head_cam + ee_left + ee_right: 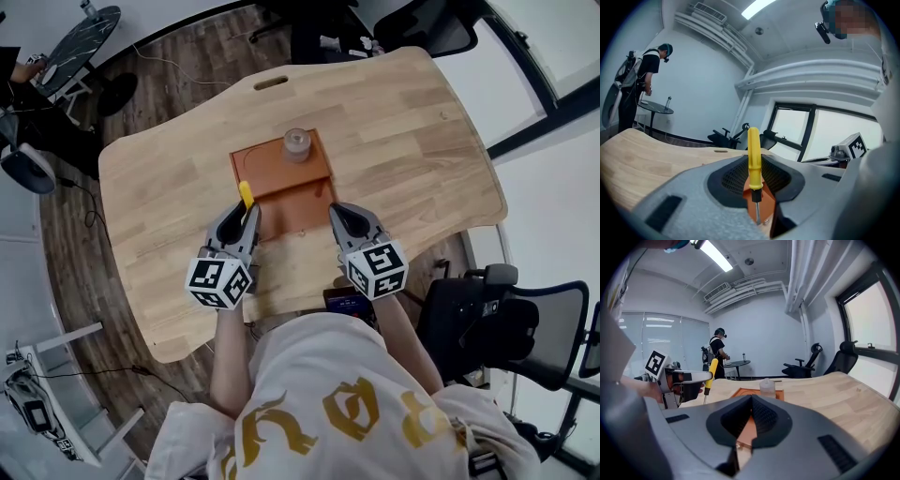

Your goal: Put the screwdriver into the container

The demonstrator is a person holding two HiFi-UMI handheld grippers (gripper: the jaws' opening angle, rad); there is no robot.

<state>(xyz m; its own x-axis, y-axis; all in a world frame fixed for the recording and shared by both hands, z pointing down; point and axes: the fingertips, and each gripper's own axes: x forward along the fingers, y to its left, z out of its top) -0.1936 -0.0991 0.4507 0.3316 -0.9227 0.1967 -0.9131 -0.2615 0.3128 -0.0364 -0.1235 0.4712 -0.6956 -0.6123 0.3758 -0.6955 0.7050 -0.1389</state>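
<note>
A yellow-handled screwdriver [246,194] stands upright in my left gripper [246,214], whose jaws are shut on the base of the handle, with the metal tip pointing down. In the left gripper view the screwdriver [754,154] rises between the pads over the orange-brown container [767,202]. This container [281,183] is a flat tray in the middle of the wooden table [403,150]. The screwdriver hangs at its near left corner. My right gripper [336,212] is at the tray's near right corner, shut and empty. The right gripper view shows the tray [746,393], the screwdriver [712,371] and the left gripper [689,381].
A small clear jar [297,143] stands at the tray's far end, also in the right gripper view [767,386]. The table has a hand slot [270,82] near its far edge. A black office chair [487,323] is at the right. A person [640,84] stands by a round side table [80,42].
</note>
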